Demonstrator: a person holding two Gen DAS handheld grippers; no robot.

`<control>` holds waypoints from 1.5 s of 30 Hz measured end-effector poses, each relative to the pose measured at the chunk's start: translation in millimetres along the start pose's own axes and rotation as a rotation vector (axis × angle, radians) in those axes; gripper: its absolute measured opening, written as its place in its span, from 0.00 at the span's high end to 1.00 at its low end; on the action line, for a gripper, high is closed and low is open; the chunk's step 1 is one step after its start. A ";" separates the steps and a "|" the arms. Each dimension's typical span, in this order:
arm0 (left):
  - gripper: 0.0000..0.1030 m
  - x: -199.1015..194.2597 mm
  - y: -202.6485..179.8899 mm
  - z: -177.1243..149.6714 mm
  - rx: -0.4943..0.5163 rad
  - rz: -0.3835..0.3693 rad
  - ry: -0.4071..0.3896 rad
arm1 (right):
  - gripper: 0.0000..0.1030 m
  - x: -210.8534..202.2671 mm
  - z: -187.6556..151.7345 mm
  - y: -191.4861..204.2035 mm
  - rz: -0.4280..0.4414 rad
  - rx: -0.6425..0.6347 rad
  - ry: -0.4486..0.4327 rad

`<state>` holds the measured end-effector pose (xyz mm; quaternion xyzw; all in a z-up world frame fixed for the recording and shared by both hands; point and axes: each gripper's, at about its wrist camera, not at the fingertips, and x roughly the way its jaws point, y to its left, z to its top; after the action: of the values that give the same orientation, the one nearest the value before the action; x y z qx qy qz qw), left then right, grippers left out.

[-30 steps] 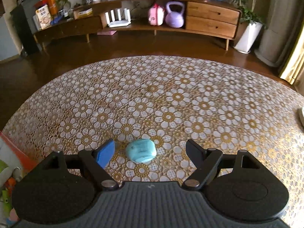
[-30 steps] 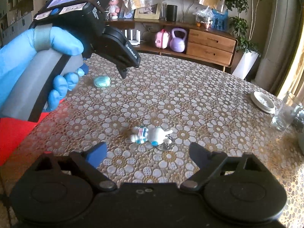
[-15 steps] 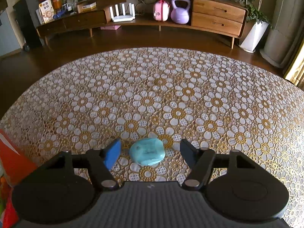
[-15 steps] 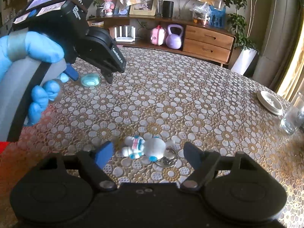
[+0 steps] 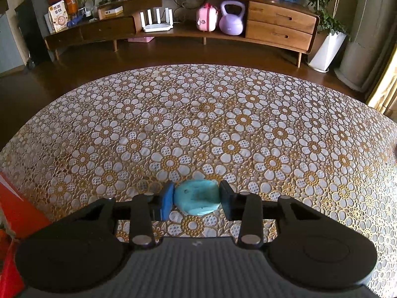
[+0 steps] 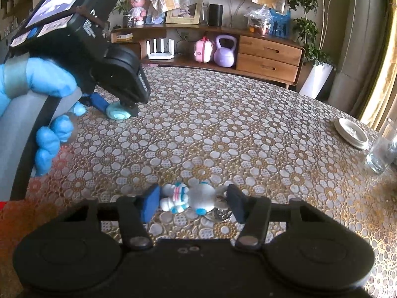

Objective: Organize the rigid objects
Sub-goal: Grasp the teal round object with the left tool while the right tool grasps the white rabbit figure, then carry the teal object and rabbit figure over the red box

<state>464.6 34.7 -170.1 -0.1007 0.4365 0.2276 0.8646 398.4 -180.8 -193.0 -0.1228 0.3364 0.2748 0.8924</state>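
My left gripper (image 5: 196,198) is shut on a small light-blue rounded case (image 5: 197,200) that rests on the flower-patterned tablecloth (image 5: 198,124). The same case (image 6: 118,113) and left gripper (image 6: 116,109) show at the left of the right wrist view, held by a blue-gloved hand. My right gripper (image 6: 192,202) is partly closed around a small white astronaut-like figurine keychain (image 6: 191,197) lying on the cloth. Its pads stand close on both sides, with a small gap on the right by the metal ring (image 6: 222,213).
A white dish (image 6: 350,133) and a glass (image 6: 379,154) stand at the table's right edge. A red box (image 5: 17,206) sits at the left edge. Beyond the table are a wooden sideboard (image 5: 278,24), a purple kettlebell (image 5: 232,18) and a potted plant (image 5: 327,47).
My left gripper has closed onto the light-blue case. My right gripper has moved forward over the figurine and narrowed around it.
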 end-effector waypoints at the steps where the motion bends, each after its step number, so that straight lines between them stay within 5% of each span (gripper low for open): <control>1: 0.63 -0.6 0.8 -0.3 -0.002 0.002 0.001 | 0.44 -1.2 -0.2 -1.0 0.001 0.005 0.000; 11: 0.63 -30.0 5.4 -6.5 -0.003 -0.034 0.011 | 0.45 -39.4 -0.3 -9.2 0.006 0.070 -0.023; 25: 0.63 -121.9 20.6 -15.8 0.038 -0.105 -0.030 | 0.45 -120.3 15.6 20.0 -0.011 0.040 -0.071; 45: 0.62 -236.9 120.8 -38.2 0.104 -0.179 -0.092 | 0.45 -203.9 42.2 101.6 0.036 -0.032 -0.117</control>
<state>257.2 53.9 -0.3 -0.0836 0.3968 0.1306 0.9047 235.7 -163.6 -29.0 -0.1149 0.2815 0.3028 0.9033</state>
